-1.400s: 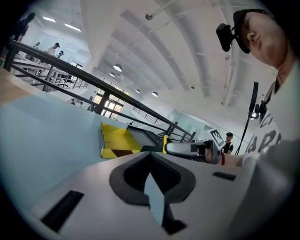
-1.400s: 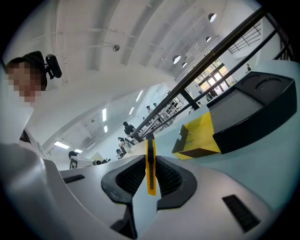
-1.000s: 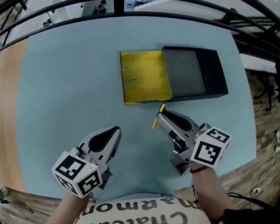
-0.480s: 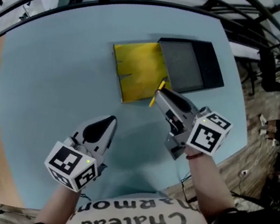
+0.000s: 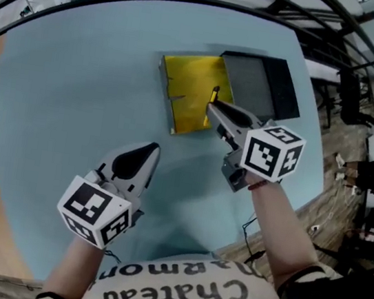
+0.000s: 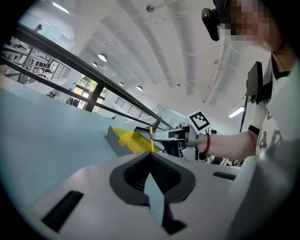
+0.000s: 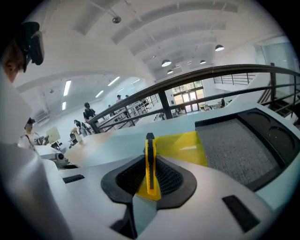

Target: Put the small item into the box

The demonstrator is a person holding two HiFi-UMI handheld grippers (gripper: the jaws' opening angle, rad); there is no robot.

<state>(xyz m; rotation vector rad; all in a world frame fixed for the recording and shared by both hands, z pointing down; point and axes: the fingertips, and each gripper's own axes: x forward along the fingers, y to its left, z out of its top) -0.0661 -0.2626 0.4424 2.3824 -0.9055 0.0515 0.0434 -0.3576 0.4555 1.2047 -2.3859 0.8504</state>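
- Two grippers show in the head view. The right gripper (image 5: 214,107) is clamped on a slim yellow knife (image 5: 214,94), which stands over the open yellow lid (image 5: 189,86), just left of the box (image 5: 286,90). The forearm reaches in from the near side of the box, with the gripper's nose dipping toward it. The left gripper (image 5: 150,150) hangs over the table (image 5: 63,92), well short of the box and pointing roughly its way.
- One look through the left gripper view settles its state: the jaws are together with nothing between them. The box lies well beyond them, and the knife is held just above its lid.
- Right gripper view: the pads pinch the knife's flat sides at its lower half, so the jaws are nearly closed, and its black tip pokes up. The box's grey foam (image 7: 234,145) lies ahead to the right.
- Judged from this, the knife is light, stiff and smooth-sided, so it could pivot in a loose pinch. A hold across the flat faces near the middle suits it best.
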